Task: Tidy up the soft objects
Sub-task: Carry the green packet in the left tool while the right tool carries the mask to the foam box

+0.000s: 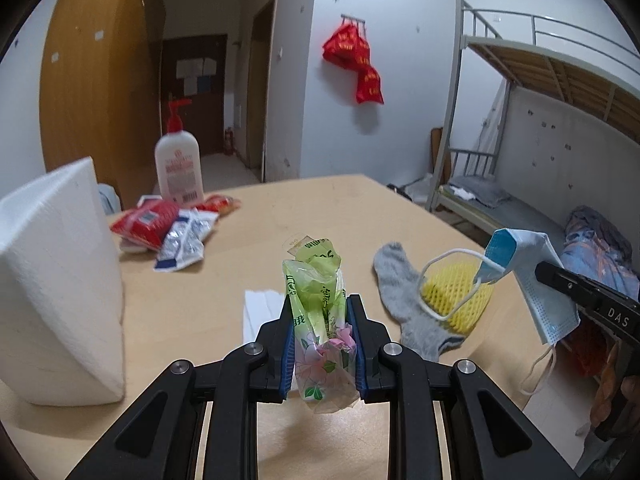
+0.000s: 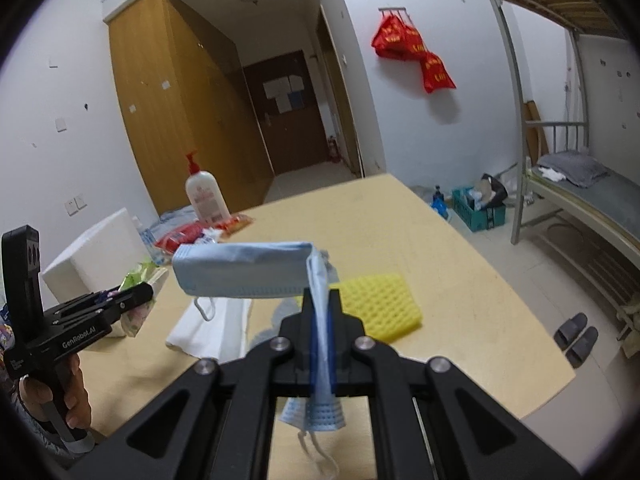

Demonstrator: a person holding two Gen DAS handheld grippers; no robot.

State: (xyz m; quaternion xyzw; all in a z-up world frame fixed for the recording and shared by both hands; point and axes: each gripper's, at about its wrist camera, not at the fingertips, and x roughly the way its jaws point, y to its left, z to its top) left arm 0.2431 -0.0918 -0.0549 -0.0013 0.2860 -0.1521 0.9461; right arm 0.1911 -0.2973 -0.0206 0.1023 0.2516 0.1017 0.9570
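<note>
Above the surface (image 1: 224, 320), the left claw (image 1: 320, 344) is pinching a green plastic bag (image 1: 320, 300). At three o'clock, the right claw (image 2: 320, 320) is squeezing a blue face mask (image 2: 244, 272).

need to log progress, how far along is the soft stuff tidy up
Nothing looks sorted yet. In hand: the left gripper is shut on a green tissue pack, the right gripper on a blue face mask, both lifted. Left on the table: grey sock, yellow sponge, white cloth, snack packets.
</note>
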